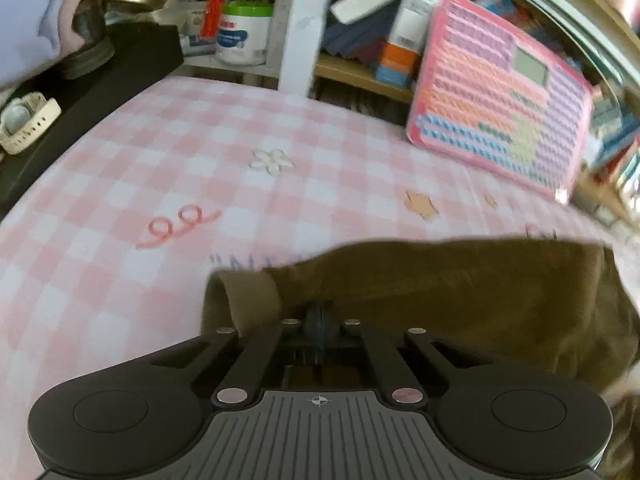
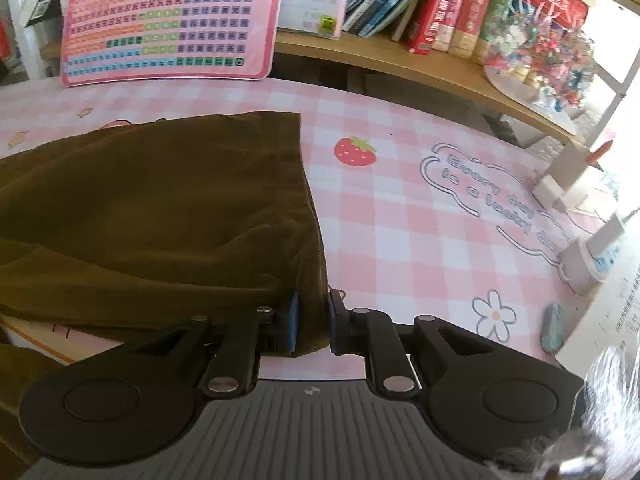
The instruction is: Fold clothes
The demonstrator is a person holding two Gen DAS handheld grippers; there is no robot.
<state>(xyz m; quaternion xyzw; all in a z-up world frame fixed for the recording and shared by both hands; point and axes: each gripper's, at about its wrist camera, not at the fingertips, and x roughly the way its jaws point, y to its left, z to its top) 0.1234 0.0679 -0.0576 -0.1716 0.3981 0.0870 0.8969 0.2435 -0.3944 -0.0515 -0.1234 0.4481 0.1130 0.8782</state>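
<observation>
The left gripper [image 1: 319,316] has its jaws pressed together, with the edge of an olive-brown garment [image 1: 460,292] lying just past its tips; whether any cloth is caught there cannot be told. The right gripper [image 2: 313,322] pinches a folded corner of the same garment [image 2: 160,208] between its blue pads [image 2: 293,322]. The garment lies spread on a pink checked tablecloth [image 2: 400,240] printed with a strawberry [image 2: 355,151], and a pink keyboard toy [image 2: 168,20] leans against a bookshelf [image 2: 400,60] behind it.
</observation>
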